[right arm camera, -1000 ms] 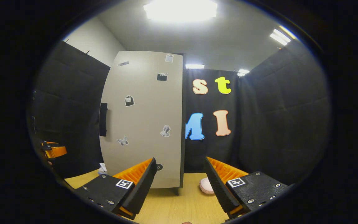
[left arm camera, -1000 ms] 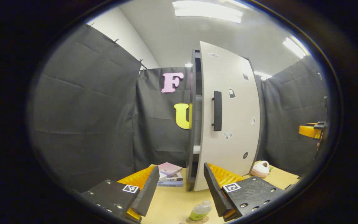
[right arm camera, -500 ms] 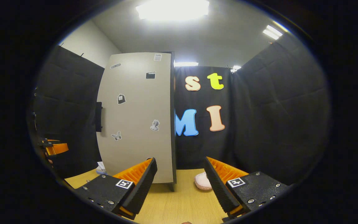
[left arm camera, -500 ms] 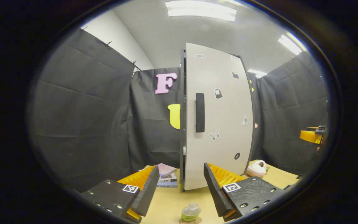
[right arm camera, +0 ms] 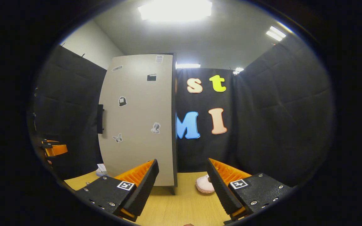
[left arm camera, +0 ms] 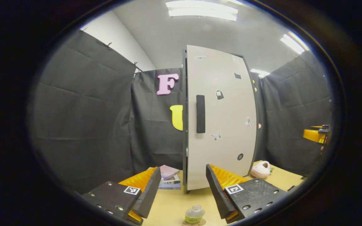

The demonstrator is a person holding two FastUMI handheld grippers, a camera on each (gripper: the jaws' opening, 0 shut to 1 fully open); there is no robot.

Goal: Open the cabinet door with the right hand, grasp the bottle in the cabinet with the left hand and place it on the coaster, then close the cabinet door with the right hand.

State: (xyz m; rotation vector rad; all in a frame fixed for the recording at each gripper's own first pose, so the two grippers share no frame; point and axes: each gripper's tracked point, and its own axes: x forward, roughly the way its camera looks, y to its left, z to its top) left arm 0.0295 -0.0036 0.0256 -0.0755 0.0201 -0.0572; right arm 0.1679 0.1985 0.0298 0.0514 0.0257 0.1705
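- Black cloth walls enclose a light wooden bench (left arm camera: 174, 204) under ceiling strip lights; a tall cabinet (left arm camera: 184, 125) stands at the far side of the bench.
- Bottle (left arm camera: 194, 214): a small clear bottle with a green label, upright on a round coaster (left arm camera: 200, 223) at the near edge of the bench, seen in the left gripper view between that gripper's two fingers but below them and not touched by either.
- Cabinet door (left arm camera: 222, 119): pale panel with small stickers and a dark vertical handle (left arm camera: 200, 114); it lies flush against the dark cabinet frame, shut. In the right gripper view the same door (right arm camera: 137, 122) shows with its handle (right arm camera: 100, 118) at its left edge.
- Left gripper (left arm camera: 183, 188): fingers spread wide, holding nothing, raised above the bench and pointing at the door.
- Right gripper (right arm camera: 182, 183): fingers likewise spread wide and empty, clear of the door, aimed at its hinge-side edge. It also appears at the right rim of the left gripper view (left arm camera: 316, 135).
- Stack of books (left arm camera: 170, 181): on the bench just left of the cabinet's foot.
- Pale pink slipper (left arm camera: 261, 169): on the bench to the right of the cabinet; in the right gripper view it lies beside the cabinet's base (right arm camera: 203, 184).
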